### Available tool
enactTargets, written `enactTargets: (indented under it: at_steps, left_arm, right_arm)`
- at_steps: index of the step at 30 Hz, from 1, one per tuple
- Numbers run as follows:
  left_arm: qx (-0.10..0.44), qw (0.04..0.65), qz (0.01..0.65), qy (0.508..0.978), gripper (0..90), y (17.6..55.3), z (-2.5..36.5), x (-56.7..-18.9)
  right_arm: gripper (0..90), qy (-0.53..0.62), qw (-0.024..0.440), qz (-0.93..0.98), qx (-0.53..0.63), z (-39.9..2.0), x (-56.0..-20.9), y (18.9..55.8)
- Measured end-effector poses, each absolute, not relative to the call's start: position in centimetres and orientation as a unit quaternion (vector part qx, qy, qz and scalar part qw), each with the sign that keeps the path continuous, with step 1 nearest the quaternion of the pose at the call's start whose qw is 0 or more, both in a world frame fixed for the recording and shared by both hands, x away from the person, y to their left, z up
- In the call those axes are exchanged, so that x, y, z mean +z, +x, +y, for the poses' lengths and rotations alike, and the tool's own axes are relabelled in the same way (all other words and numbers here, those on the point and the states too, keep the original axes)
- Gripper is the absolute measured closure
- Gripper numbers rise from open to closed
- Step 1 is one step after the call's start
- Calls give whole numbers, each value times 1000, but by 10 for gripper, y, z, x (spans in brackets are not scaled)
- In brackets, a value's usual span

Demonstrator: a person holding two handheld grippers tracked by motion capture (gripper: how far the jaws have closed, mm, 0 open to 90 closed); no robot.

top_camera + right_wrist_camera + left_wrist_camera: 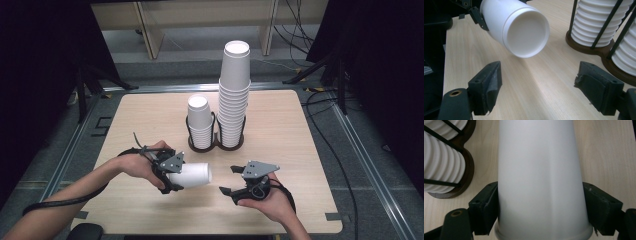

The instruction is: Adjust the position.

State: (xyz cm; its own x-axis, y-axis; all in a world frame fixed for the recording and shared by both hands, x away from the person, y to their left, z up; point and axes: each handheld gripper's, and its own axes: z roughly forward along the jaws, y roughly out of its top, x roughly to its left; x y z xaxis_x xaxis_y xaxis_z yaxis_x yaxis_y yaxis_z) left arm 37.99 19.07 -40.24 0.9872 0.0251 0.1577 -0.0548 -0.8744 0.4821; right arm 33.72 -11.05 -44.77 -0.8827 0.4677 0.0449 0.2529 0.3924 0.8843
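My left gripper (172, 175) is squeezing a white paper cup (192, 175) from both sides, and in the left gripper view the two black jaws are pressing on the cup's wall (540, 182) close to its rolled rim. The cup is lying on its side in the air, just above the near left part of the wooden table (280, 125), with its flat bottom pointing right toward my other hand. My right gripper (235, 180) is standing open with nothing in it, and in the right gripper view its jaws are waiting on either side of bare table, with the cup's bottom (526, 31) hanging a little way in front of them. I am thinking this cup is very light and thin, so it will squash or dent if I am squeezing too hard. Its side looks smooth, so it could also slide out. The rolled rim and the bottom ring are the stiffest spots, so I am holding near them and pressing gently. Farther away, in the middle of the table, a dark holder (215, 145) is keeping two piles of cups, a short stack (200, 122) on the left and a tall stack (234, 95) on the right.
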Motion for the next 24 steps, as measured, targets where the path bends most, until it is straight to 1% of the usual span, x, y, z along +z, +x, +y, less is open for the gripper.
enactTargets:
  at_steps: [1, 5, 8, 10, 12, 15, 20, 24]
  left_arm:
    - [79, 246, -9, 966, 209, 380, 190, -403]
    - [78, 237, -14, 968, 209, 380, 190, -404]
    - [74, 225, -20, 971, 209, 380, 188, -403]
    - [78, 217, -30, 973, 209, 381, 187, -402]
    - [77, 210, -33, 974, 209, 381, 187, -402]
    - [76, 199, -38, 976, 209, 381, 186, -402]
    - [73, 189, -46, 978, 209, 380, 184, -400]
    - [72, 179, -52, 980, 209, 380, 182, -399]
  right_arm:
    - [208, 212, 110, 828, 507, -110, -448, 338]
    - [208, 218, 100, 832, 501, -106, -447, 337]
    - [208, 198, 110, 835, 502, -104, -445, 341]
    - [208, 204, 101, 836, 499, -102, -445, 340]
    - [207, 192, 107, 837, 501, -100, -445, 342]
    - [205, 197, 95, 839, 498, -99, -445, 342]
    - [204, 196, 97, 839, 499, -98, -446, 342]
    - [204, 195, 89, 842, 496, -98, -445, 342]
